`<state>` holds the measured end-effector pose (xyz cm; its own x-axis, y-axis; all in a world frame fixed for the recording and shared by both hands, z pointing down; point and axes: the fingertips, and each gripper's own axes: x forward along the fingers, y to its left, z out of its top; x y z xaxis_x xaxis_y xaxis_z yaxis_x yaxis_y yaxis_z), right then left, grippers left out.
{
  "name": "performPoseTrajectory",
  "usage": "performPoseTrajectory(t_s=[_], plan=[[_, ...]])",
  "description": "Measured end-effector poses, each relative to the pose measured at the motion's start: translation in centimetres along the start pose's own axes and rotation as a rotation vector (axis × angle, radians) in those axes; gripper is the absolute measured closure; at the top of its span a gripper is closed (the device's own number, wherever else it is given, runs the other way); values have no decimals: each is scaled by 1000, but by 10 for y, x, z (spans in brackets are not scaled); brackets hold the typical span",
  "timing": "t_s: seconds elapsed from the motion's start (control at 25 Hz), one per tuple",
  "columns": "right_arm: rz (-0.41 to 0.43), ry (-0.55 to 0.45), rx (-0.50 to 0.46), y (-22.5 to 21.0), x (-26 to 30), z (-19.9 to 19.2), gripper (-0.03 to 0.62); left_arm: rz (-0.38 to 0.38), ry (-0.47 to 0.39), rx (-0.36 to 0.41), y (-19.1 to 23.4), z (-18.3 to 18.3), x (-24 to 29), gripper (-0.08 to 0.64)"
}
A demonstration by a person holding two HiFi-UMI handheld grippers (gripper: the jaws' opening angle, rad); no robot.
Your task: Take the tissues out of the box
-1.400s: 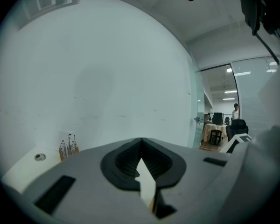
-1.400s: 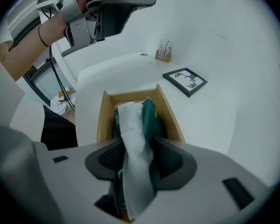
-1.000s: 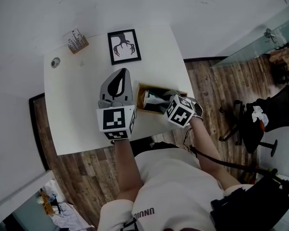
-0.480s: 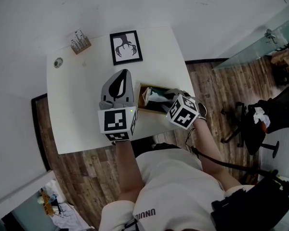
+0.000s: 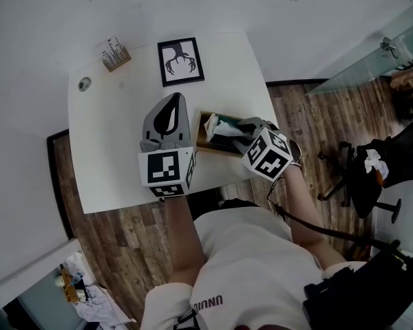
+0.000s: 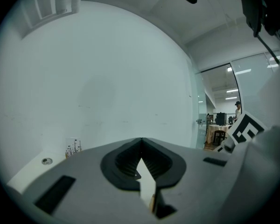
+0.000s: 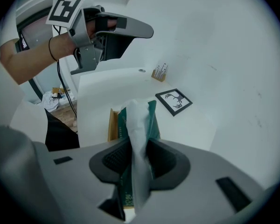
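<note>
Now I am pinching the soft white tissue (image 7: 138, 118) tight in my right gripper (image 7: 136, 153), and it is sticking up, long and crinkly, from the green pack (image 7: 152, 120) in the wooden box (image 5: 205, 141) on the white table (image 5: 113, 150). Next, I think, it is needing a straight lift until it slips free. My left gripper (image 6: 141, 148) is hovering beside the box, closed and empty.

Tissue (image 7: 139, 125) sticks out of box (image 5: 202, 133) on table (image 5: 117, 143) (right edge); frame (image 5: 180, 61) behind.
</note>
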<state>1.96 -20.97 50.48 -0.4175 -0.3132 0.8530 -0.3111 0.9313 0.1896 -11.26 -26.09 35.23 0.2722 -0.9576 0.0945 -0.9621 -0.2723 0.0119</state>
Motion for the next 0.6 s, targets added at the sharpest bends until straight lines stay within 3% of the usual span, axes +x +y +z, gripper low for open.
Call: performPoseTrajectory(t_s=[0.6], plan=[[-60, -76, -4, -10, -23, 16, 471, -24, -19, 27, -9, 11, 0, 548]])
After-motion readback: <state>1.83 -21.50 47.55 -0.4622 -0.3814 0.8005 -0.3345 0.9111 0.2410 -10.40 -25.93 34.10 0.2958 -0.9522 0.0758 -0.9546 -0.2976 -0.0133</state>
